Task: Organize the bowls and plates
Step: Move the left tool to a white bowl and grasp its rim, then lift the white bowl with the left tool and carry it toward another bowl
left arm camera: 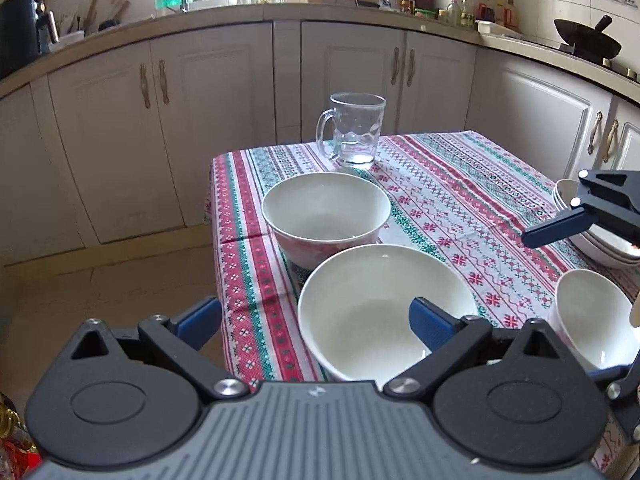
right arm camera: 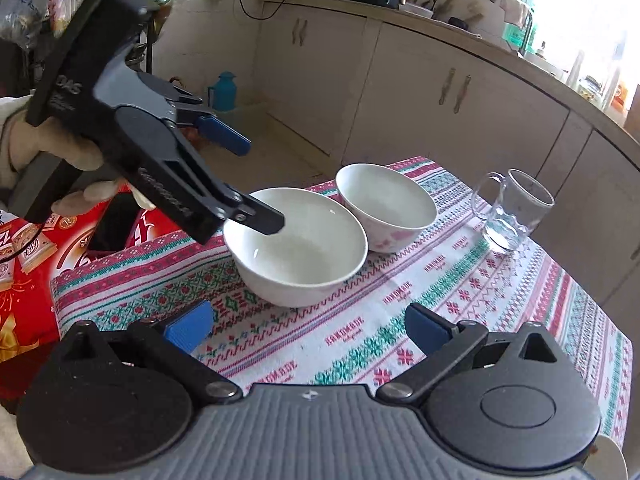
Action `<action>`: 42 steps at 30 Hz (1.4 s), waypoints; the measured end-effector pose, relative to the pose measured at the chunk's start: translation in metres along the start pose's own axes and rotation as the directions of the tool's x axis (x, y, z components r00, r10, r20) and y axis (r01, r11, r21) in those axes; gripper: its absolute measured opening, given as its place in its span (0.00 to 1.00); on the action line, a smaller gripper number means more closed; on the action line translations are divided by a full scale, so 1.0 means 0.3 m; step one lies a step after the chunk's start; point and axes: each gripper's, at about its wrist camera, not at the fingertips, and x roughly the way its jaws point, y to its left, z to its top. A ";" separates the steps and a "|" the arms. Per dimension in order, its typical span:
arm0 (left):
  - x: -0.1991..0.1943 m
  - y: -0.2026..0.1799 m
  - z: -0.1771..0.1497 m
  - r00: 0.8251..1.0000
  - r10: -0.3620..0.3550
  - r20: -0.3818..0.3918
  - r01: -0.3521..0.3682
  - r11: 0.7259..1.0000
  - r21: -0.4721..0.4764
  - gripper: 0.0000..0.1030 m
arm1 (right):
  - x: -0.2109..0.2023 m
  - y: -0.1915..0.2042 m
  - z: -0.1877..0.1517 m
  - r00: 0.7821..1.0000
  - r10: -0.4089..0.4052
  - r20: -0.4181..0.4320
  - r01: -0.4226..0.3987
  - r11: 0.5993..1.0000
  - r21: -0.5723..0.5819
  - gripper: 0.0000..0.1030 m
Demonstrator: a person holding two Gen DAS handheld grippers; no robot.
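The plain white bowl is being approached by the left tongs, which are being held spread wide, one blue pad dipping inside the bowl's near rim and the other hanging outside, past the desk edge, nothing yet being pinched. The step in hand is being judged as the first grasp of a bowl for stacking. Just behind the plain white bowl, touching or nearly so, the pink-flowered bowl is standing, and beyond that the glass mug is being left at the far end. To the right of the plain white bowl a third bowl and a stack of dishes are being partly cut off by the frame. The right tongs are also being held spread, hovering above bare cloth near the plain white bowl, gripping nothing. Next, the left tongs are being called on to press together on the near wall, then lift the bowl level before it is being nested, gently since glazed ware is judged slippery
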 end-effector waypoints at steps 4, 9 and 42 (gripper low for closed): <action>0.027 0.015 0.011 0.999 -0.032 -0.012 0.032 0.999 -0.016 0.94 | 0.042 -0.011 0.015 1.000 0.019 -0.015 -0.019 1.000 0.009 1.00; 0.057 0.015 0.017 0.997 -0.066 -0.045 0.066 0.998 -0.017 0.93 | 0.092 -0.020 0.032 0.998 0.036 -0.042 -0.036 0.999 0.002 1.00; 0.103 0.021 0.027 0.980 -0.168 -0.108 0.165 0.986 -0.035 0.50 | 0.201 -0.032 0.060 0.989 0.115 -0.094 -0.115 0.993 0.007 0.81</action>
